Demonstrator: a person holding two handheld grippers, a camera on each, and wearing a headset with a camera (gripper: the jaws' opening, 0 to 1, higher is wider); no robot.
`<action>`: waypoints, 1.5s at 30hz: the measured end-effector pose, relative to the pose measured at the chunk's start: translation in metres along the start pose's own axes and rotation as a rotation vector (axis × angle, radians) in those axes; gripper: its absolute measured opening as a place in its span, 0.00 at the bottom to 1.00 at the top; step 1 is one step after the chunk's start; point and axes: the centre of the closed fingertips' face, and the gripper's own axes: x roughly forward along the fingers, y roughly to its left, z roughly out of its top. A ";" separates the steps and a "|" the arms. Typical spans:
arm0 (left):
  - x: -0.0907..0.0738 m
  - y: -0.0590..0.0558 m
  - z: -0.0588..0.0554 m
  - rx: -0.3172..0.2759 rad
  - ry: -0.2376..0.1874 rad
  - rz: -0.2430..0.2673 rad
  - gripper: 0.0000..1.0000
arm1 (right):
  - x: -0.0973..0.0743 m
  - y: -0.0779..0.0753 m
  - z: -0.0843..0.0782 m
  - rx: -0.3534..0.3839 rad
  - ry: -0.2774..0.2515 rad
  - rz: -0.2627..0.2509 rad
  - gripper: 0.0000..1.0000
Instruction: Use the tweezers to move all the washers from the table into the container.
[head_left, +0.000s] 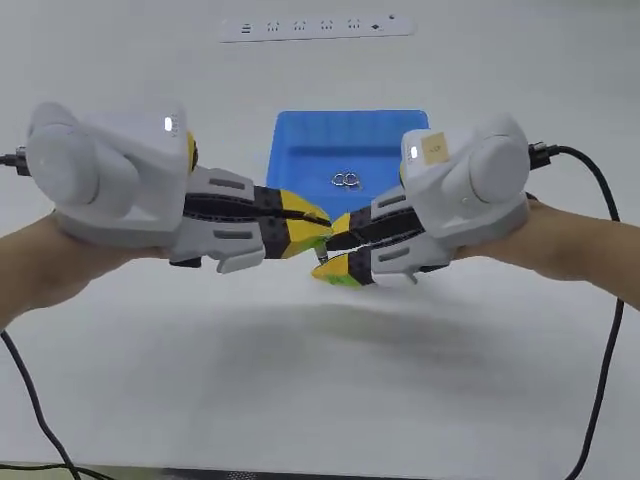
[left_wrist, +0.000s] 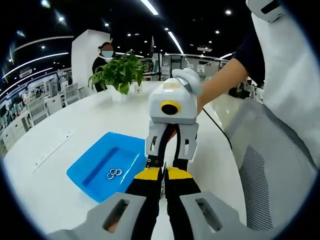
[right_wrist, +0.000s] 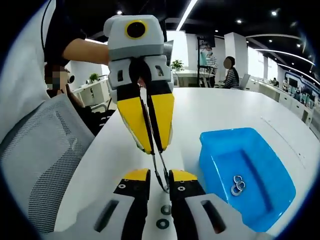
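— what's the biggest thing in front of you?
— the white table (head_left: 300, 400). on its far side sits the blue container (head_left: 300, 145), an open tray.
— and your claws?
— they meet nose to nose above the table, on the near side of the container. my left claw (head_left: 318, 226) comes in from the left, its yellow jaws closed on the tweezers (right_wrist: 160, 172). my right claw (head_left: 330, 247) faces it from the right, jaws parted a little.
— which way do the tweezers lie?
— their long axis runs along the line from one claw to the other. the broad end is clamped in the left jaws. the two arms narrow to a point that faces the right claw and tips down toward the table. that point sits in the gap between the right jaws, and i cannot tell whether it touches them.
— the washers?
— a small cluster of washers (head_left: 346, 180) lies on the container's floor, near its middle. two loose washers (right_wrist: 165, 209) lie on the table just below the tweezers' point.
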 end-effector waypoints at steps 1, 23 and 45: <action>0.000 0.000 0.000 -0.001 0.000 0.000 0.05 | 0.000 0.000 0.000 -0.002 0.000 0.002 0.15; -0.004 0.003 -0.002 -0.055 -0.038 0.107 0.17 | 0.000 -0.003 0.001 -0.022 -0.006 -0.006 0.09; -0.041 -0.003 0.008 -0.150 -0.151 0.319 0.70 | -0.023 0.011 0.022 -0.022 -0.034 -0.024 0.09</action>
